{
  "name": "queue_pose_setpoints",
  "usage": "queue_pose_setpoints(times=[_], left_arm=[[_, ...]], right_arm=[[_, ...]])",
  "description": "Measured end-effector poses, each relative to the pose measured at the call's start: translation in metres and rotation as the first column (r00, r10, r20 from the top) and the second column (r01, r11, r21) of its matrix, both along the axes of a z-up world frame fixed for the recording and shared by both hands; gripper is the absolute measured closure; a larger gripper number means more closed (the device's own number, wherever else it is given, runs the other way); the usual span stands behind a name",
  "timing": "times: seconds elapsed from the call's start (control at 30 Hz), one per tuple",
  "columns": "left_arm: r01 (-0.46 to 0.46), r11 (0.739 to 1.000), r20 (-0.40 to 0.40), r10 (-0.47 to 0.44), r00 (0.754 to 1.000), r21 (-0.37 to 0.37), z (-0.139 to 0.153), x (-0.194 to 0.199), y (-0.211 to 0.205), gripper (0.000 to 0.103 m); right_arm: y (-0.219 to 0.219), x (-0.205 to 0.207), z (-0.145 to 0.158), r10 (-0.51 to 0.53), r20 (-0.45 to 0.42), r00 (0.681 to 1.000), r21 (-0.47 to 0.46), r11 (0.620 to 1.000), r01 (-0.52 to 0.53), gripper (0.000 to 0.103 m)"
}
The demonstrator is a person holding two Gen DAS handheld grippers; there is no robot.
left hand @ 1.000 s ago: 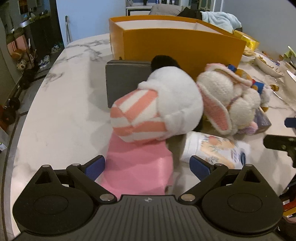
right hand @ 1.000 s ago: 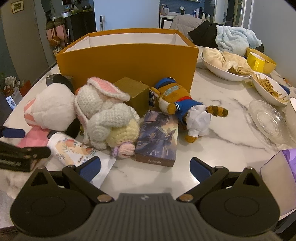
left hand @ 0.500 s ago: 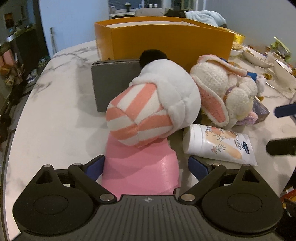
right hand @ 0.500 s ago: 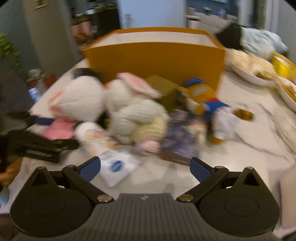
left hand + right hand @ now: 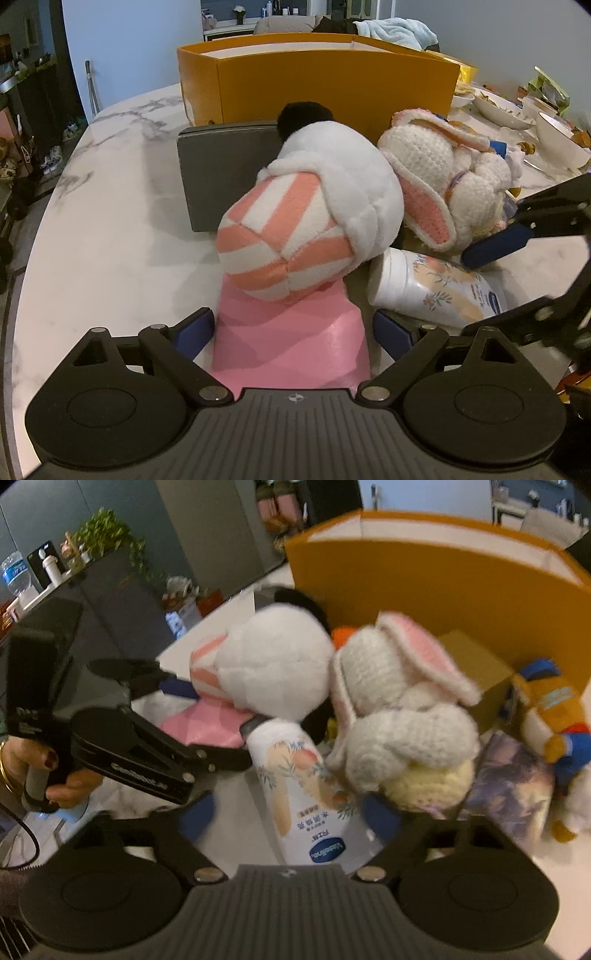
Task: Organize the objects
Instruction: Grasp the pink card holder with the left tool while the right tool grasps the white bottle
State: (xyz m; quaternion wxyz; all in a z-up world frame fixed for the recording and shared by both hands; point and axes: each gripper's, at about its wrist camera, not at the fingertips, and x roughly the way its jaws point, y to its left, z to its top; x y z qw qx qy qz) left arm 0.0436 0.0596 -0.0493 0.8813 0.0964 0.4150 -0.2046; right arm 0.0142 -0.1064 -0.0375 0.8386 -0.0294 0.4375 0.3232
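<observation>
Right wrist view: your R gripper [image 5: 288,812], jaws just closing round the tube [image 5: 306,794] w/o visibly pinching yet, so centre it, squeeze gently, clear of the bunny [image 5: 399,716].

1. Marble-look table top [image 5: 110,206]: white with grey veins, smooth, faintly glossy.
2. Orange box [image 5: 332,92]: stiff card, matt outside, white within.
3. Round plush toy [image 5: 314,221]: fleecy white and pink-striped cloth.
4. Crocheted rabbit [image 5: 436,184]: knobbly yarn, cream with pink ear lining.
5. Lotion tube [image 5: 306,790]: printed white plastic, smooth, slight sheen.
6. Pink sheet [image 5: 291,339]: smooth, glossy in patches.
7. Grey pad [image 5: 221,173]: matt, even surface.
8. Left gripper [image 5: 293,334]: black matt plastic, ribbed body, blue pads.
</observation>
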Motion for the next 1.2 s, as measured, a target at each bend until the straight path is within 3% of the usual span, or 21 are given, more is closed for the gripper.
queue_pose_setpoints(times=[0.23, 0.27, 0.3, 0.37, 0.93, 1.1, 1.2], left_arm=[[0.02, 1.0, 0.006, -0.02, 1.0, -0.002, 0.0, 0.001, -0.003, 0.0], [0.021, 1.0, 0.008, -0.021, 1.0, -0.004, 0.0, 0.001, -0.004, 0.0], [0.022, 1.0, 0.014, -0.022, 1.0, -0.005, -0.001, 0.0, -0.005, 0.0], [0.017, 1.0, 0.028, -0.017, 0.999, -0.016, 0.001, 0.0, -0.006, 0.009], [-0.063, 0.996, -0.004, 0.063, 0.998, -0.065, 0.008, -0.029, -0.008, 0.013], [-0.023, 0.987, 0.001, 0.024, 1.0, -0.159, 0.026, -0.04, -0.008, 0.014], [0.0, 0.99, 0.048, 0.007, 0.999, -0.143, 0.039, -0.045, -0.018, 0.014]], right_arm=[[0.02, -0.003, -0.008, 0.11, 0.078, 0.991, -0.087, 0.991, -0.103, 0.024], [0.024, -0.003, -0.009, 0.115, 0.091, 0.989, -0.095, 0.99, -0.107, 0.027], [0.025, -0.004, -0.01, 0.113, 0.109, 0.988, -0.104, 0.989, -0.101, 0.037], [0.027, -0.006, -0.01, 0.098, 0.15, 0.984, -0.135, 0.988, -0.078, 0.052], [-0.003, -0.034, -0.007, 0.025, 0.134, 0.991, -0.074, 0.997, -0.015, 0.053], [-0.002, -0.032, -0.004, 0.013, 0.145, 0.989, -0.066, 0.998, -0.003, 0.053], [-0.006, -0.035, -0.001, 0.002, 0.154, 0.988, -0.06, 0.998, 0.007, 0.053]])
